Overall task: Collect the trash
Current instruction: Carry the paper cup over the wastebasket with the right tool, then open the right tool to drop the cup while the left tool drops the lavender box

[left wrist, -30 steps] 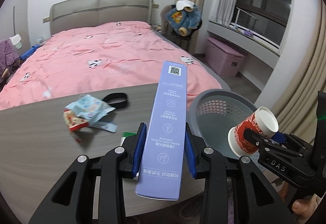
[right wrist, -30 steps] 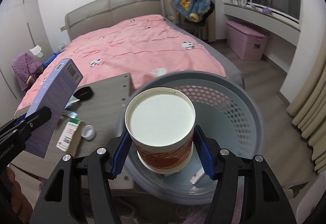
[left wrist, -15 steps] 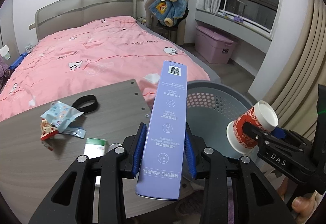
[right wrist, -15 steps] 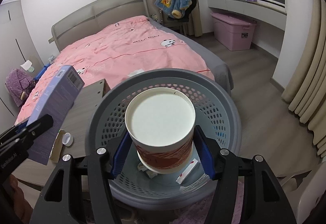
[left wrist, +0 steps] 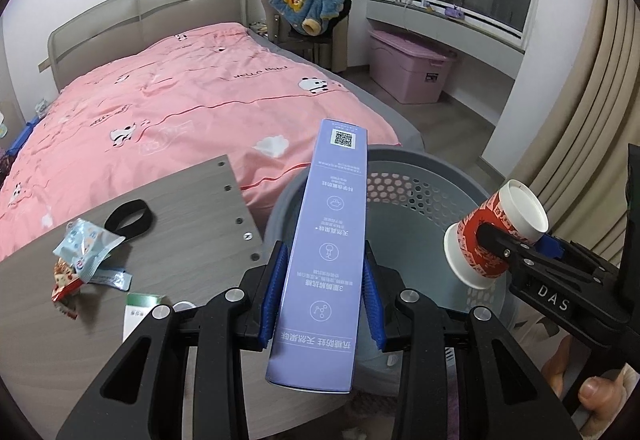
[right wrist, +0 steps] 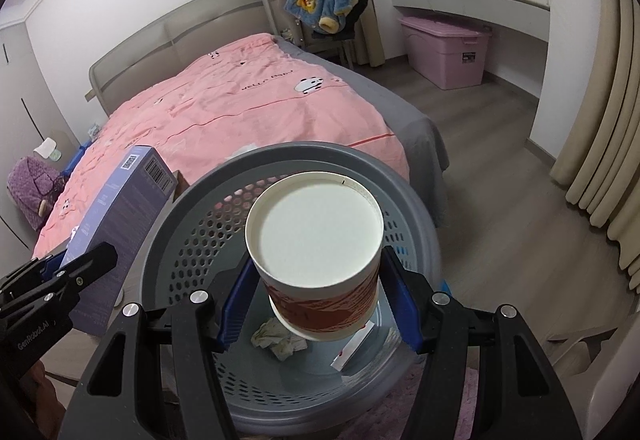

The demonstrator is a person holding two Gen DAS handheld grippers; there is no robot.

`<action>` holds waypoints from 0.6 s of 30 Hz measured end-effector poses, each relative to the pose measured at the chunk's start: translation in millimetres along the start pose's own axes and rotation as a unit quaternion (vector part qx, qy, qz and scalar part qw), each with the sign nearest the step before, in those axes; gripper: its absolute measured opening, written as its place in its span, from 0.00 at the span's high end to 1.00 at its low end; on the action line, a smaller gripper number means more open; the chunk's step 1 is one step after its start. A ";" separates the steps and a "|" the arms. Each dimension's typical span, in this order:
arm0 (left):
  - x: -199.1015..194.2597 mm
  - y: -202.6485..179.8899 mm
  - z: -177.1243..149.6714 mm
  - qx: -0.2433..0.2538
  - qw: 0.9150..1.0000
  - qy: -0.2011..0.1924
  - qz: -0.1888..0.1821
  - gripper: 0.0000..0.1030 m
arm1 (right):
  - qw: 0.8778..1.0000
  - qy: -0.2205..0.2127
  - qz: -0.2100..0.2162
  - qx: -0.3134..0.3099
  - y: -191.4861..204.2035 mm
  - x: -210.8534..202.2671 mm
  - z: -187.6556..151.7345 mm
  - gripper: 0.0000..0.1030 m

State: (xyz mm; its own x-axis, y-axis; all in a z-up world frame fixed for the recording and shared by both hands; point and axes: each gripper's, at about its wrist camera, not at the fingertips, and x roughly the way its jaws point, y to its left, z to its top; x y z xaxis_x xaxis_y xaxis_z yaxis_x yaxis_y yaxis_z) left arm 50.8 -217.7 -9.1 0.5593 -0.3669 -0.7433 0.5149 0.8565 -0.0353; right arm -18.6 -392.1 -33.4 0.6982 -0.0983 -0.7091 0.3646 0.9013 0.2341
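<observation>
My left gripper (left wrist: 323, 294) is shut on a long lavender box (left wrist: 326, 240), held over the near rim of the grey perforated basket (left wrist: 416, 196). My right gripper (right wrist: 318, 304) is shut on a red and white paper cup (right wrist: 316, 240), held above the basket's (right wrist: 404, 200) middle. The cup also shows in the left wrist view (left wrist: 494, 234), and the box in the right wrist view (right wrist: 120, 224). A crumpled tissue (right wrist: 278, 340) and a small white packet (right wrist: 352, 350) lie in the basket. Snack wrappers (left wrist: 82, 252) lie on the grey table (left wrist: 192, 240).
A small green and white box (left wrist: 138, 316), a white cap (left wrist: 182, 306) and a black band (left wrist: 128, 218) lie on the table. A bed with a pink cover (left wrist: 180, 112) stands behind. A pink storage bin (left wrist: 408, 66) and a chair with a blue coat (left wrist: 308, 6) are at the far right.
Both grippers have moved right, off the table and over the basket, still holding the box and the cup. The table has slid to the left in both views.
</observation>
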 end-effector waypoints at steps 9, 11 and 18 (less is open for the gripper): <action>18.7 -19.2 7.5 0.009 1.000 0.014 -0.016 0.66 | 1.000 0.007 0.007 0.006 -14.7 7.9 4.9 0.42; 23.8 -22.5 7.0 0.013 1.000 0.020 -0.017 0.66 | 1.000 0.010 0.010 0.007 -15.9 9.5 5.2 0.42; 31.2 -22.3 5.0 0.013 0.999 0.031 -0.017 0.66 | 1.000 0.021 0.019 -0.001 -11.9 16.5 5.9 0.41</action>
State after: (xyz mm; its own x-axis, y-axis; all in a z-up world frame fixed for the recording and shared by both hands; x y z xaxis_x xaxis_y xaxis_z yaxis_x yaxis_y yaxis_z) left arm 60.1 -250.0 -28.2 0.4994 -0.3718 -0.7825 0.5496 0.8342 -0.0455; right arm -7.8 -406.9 -44.0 0.6853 -0.0468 -0.7268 0.3375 0.9047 0.2600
